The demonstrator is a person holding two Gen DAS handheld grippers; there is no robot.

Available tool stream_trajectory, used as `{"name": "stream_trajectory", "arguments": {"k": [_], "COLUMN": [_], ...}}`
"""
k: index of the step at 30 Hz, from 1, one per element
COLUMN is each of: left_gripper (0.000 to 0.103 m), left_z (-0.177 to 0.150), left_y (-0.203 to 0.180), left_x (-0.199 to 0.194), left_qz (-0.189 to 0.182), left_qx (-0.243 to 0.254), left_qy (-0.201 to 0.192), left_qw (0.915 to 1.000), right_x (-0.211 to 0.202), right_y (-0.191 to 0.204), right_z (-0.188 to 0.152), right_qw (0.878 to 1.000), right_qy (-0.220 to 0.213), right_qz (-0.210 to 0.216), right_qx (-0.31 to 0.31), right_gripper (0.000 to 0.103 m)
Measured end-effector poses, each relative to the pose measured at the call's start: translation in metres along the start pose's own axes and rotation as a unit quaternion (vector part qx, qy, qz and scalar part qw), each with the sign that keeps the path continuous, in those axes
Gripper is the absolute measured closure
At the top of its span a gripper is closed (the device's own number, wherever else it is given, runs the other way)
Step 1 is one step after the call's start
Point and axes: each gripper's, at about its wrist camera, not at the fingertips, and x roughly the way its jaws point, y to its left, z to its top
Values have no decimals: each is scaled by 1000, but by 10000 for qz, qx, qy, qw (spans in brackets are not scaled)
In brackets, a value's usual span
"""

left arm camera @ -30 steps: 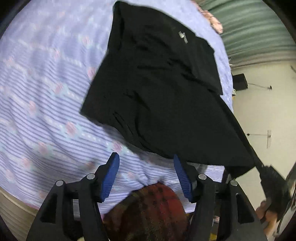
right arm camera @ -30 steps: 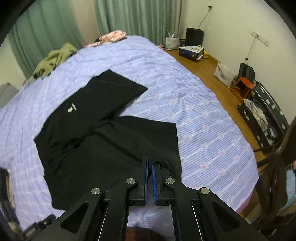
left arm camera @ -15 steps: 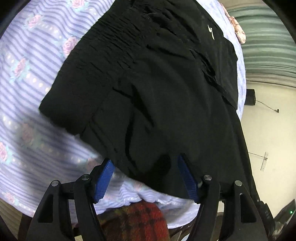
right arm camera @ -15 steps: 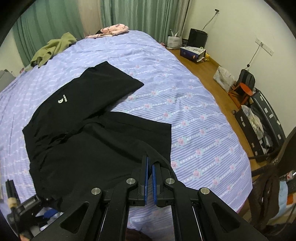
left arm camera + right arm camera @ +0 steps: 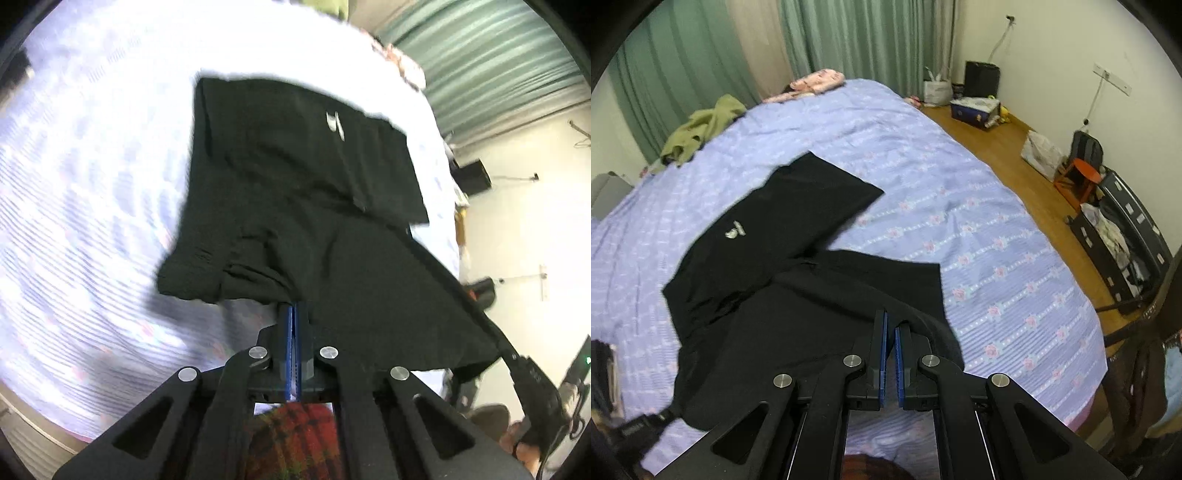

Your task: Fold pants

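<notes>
Black pants (image 5: 295,192) with a small white logo (image 5: 334,123) lie on a lilac flowered bed sheet (image 5: 74,184). My left gripper (image 5: 293,314) is shut on the near edge of the pants by the waistband and lifts it off the sheet. My right gripper (image 5: 890,325) is shut on the hem of one pant leg (image 5: 849,295) and holds it raised. The other leg (image 5: 798,206) lies flat further up the bed. The right gripper also shows at the lower right of the left wrist view (image 5: 532,380).
A green garment (image 5: 701,125) and a pink one (image 5: 816,81) lie at the head of the bed by green curtains (image 5: 849,37). The wooden floor (image 5: 1015,162) on the right holds bags, a box, an orange stool (image 5: 1078,177) and a suitcase (image 5: 1126,236).
My left gripper has gone from open above the pants to shut on their near edge, and has lifted it. My right gripper stays shut on the leg hem.
</notes>
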Motion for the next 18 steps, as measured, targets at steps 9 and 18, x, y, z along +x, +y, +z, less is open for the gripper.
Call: {"name": "stream_trajectory", "arguments": {"k": [9, 18], "left_gripper": [100, 101], "left_z": [0, 21], "left_y": [12, -17], "left_x": [-4, -18], "left_qz": [-212, -300], "left_qx": [-226, 9], "left_qy": [-59, -576], "left_qw": [9995, 9979], "right_x": [-16, -20], "right_y": [14, 12], "right_z": [13, 31], "right_qw": [9994, 9990], "right_qy": [-208, -371], "right_qz": [242, 259], "right_qx": [-135, -31], "right_gripper": [99, 99]}}
